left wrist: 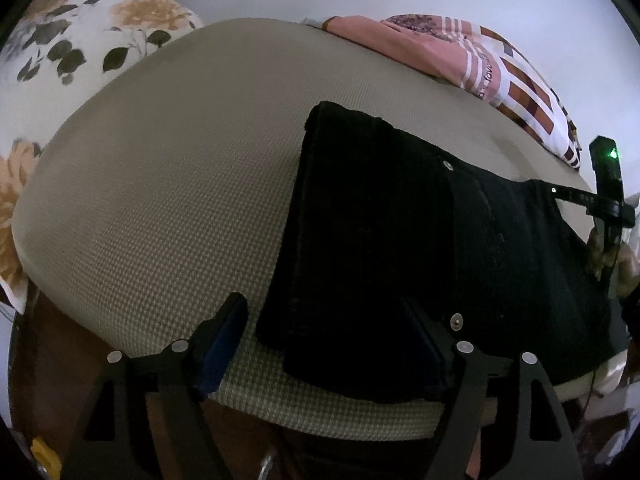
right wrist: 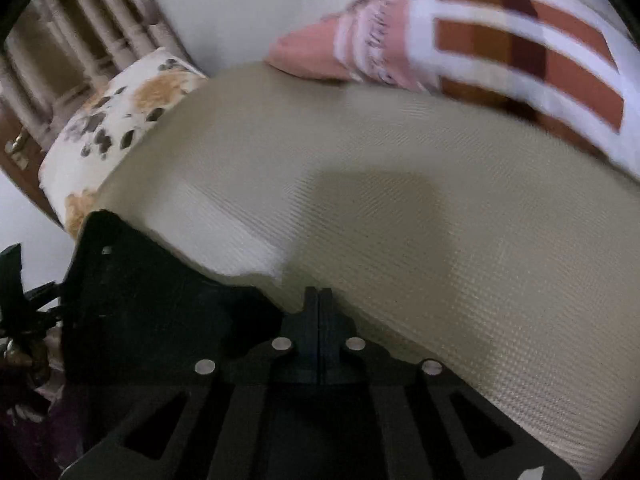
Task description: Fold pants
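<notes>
Black pants [left wrist: 400,240] lie folded flat on a beige woven mattress [left wrist: 160,180], with metal rivets showing. My left gripper [left wrist: 320,304] hangs open over the pants' near left corner. Its left finger [left wrist: 224,340] is above bare mattress and the right one is above the dark cloth, neither pressing on it. The right gripper's body [left wrist: 606,184], with a green light, stands at the pants' far right end. In the right wrist view my right gripper [right wrist: 319,294] is shut, tips over the mattress [right wrist: 440,220]. The pants [right wrist: 160,300] reach its left finger; no cloth shows between the tips.
A floral pillow [left wrist: 80,40] [right wrist: 120,128] lies at the mattress's far left. A pink, white and brown striped cushion [left wrist: 480,60] [right wrist: 500,48] lies at the far right. A carved wooden rail [right wrist: 60,40] stands behind. The mattress's front edge [left wrist: 320,420] runs just under my left fingers.
</notes>
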Available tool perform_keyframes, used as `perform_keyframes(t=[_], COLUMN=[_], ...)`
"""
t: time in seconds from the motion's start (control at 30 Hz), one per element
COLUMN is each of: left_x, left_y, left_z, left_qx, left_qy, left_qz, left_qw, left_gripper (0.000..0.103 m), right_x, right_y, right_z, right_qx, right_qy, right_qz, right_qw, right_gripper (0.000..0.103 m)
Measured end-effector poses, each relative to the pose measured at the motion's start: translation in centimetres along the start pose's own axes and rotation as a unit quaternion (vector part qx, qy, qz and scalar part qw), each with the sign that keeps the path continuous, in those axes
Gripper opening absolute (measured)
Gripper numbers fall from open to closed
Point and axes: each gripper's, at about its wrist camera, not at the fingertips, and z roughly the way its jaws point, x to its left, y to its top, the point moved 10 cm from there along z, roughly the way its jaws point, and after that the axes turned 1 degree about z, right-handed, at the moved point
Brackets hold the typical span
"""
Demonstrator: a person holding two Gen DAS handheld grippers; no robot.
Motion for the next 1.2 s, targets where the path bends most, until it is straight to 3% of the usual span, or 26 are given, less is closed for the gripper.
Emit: perform_keyframes(t=[0.03, 0.17, 0.23, 0.37, 0.47, 0.53, 0.7, 0.77, 0.9, 1.03, 1.13, 1.17, 1.2], left_x=[0.0, -0.1, -0.1, 0.0, 0.0, 0.0, 0.1, 0.2, 0.0, -0.3, -0.1, 0.4, 0.7], left_y=[0.0, 0.1, 0.1, 0.1, 0.2, 0.2, 0.3, 0.4, 0.6, 0.9, 1.4, 1.9, 2.4], left_z=[0.1, 0.0, 0.0, 0.0, -0.1, -0.2, -0.2, -0.3, -0.5, -0.7, -1.2, -1.8, -2.3], left_qx=[0.001, -0.001, -0.002, -0.002, -0.002, -0.003, -0.007, -0.007, -0.016, -0.028, -0.038, -0.053, -0.066], left_qy=[-0.001, 0.004, 0.005, 0.004, 0.005, 0.006, 0.012, 0.014, 0.035, 0.065, 0.077, 0.099, 0.119], left_qz=[-0.002, 0.001, 0.003, 0.003, 0.004, 0.005, 0.007, 0.006, 0.028, 0.07, 0.078, 0.082, 0.088], left_qw=[1.0, 1.0, 1.0, 1.0, 1.0, 1.0, 0.9999, 0.9998, 0.9988, 0.9951, 0.9933, 0.9903, 0.9868], left_gripper=[0.08, 0.08, 0.08, 0.08, 0.08, 0.081, 0.084, 0.085, 0.087, 0.09, 0.091, 0.091, 0.091], right_x=[0.1, 0.1, 2.5, 8.5, 8.9, 7.1, 5.9, 5.4, 4.3, 3.5, 2.6, 2.1, 1.5], right_y=[0.0, 1.5, 1.8, -0.8, -2.8, -2.5, -2.0, -1.6, -1.9, -2.2, -1.8, -1.8, -2.1], right_z=[-0.2, -3.9, -5.7, -4.5, -1.5, -0.2, -0.3, -0.2, 0.2, 0.5, -0.6, -1.8, -3.2], right_qx=[0.0, -0.066, -0.081, -0.022, 0.031, 0.034, 0.01, 0.013, 0.037, 0.054, 0.018, -0.007, -0.027], right_qy=[0.004, 0.047, 0.082, 0.118, 0.07, 0.053, 0.081, 0.112, 0.183, 0.253, 0.241, 0.233, 0.218], right_qz=[-0.002, 0.042, 0.019, -0.065, -0.107, -0.083, -0.053, -0.02, 0.052, 0.132, 0.176, 0.183, 0.2], right_qw=[1.0, 0.996, 0.993, 0.991, 0.991, 0.995, 0.995, 0.993, 0.981, 0.957, 0.954, 0.955, 0.955], right_gripper=[0.0, 0.004, 0.004, 0.004, 0.004, 0.0, 0.0, 0.0, 0.0, 0.0, 0.001, 0.012, 0.017])
